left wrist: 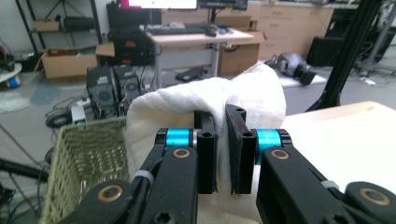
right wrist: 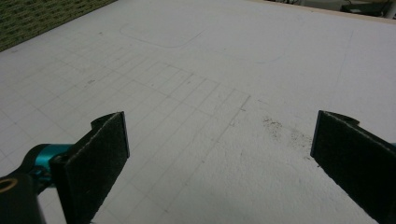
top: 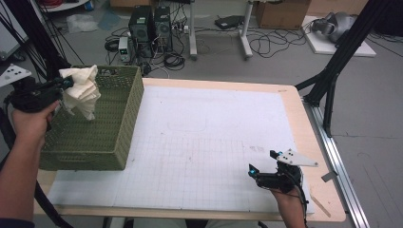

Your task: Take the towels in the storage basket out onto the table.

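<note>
A workshop floor strewn with cables (top: 266, 45), computer towers (top: 151, 24) and cardboard boxes lies beyond a wooden table (top: 311, 137) covered by a white gridded mat (top: 204, 142). In the high view, a green woven basket (top: 116, 118) sits on the table's edge at nine o'clock. The left gripper (top: 66, 83), held above the basket's near-left rim, pinches a crumpled white cloth (top: 83, 95) that hangs down over the basket's interior. At about five o'clock the right gripper (top: 261, 164) rests low over the mat, well apart from the basket.

In the left gripper view, the jaws stand pressed close on a fold of the white cloth (left wrist: 210, 100), which bulges above and behind them; the basket's (left wrist: 84, 158) rim shows at eight o'clock, with desks and a monitor behind.

In the right gripper view, the jaws are spread wide over the bare mat (right wrist: 210, 70), with a faint dark smudge (right wrist: 280, 128) at three o'clock and the basket (right wrist: 37, 16) edge at eleven o'clock.
</note>
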Action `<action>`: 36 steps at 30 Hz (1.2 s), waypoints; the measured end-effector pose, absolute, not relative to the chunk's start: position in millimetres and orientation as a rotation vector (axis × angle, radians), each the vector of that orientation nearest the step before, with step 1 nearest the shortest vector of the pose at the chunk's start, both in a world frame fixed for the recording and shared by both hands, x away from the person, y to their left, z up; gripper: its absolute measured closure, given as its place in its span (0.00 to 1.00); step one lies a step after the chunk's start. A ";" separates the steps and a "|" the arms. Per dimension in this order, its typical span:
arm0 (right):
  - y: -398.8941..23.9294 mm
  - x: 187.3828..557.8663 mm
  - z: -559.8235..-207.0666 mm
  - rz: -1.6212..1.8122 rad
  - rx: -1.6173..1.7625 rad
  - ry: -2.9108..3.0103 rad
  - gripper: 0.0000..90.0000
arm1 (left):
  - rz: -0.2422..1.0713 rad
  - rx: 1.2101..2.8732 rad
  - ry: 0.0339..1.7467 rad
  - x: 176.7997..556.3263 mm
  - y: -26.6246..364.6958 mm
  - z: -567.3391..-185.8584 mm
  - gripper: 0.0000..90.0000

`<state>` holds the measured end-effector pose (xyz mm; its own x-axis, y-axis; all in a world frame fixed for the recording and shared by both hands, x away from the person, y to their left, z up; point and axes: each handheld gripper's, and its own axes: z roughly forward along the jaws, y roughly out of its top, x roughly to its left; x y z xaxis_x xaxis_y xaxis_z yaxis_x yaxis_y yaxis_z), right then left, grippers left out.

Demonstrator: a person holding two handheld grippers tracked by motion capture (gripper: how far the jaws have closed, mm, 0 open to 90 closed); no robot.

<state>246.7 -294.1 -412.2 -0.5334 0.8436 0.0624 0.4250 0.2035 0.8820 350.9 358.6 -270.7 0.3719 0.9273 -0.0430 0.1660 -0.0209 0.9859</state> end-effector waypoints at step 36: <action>-293.2 245.0 -411.1 1.265 1.157 2.040 0.04 | 0.646 1.344 0.509 298.3 286.6 -201.1 0.93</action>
<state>245.0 -293.2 -411.1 -0.5319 0.8459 0.0376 0.4099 0.2183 0.8856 298.3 286.6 -201.1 0.7261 0.6870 0.0288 -0.1337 0.0999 0.9860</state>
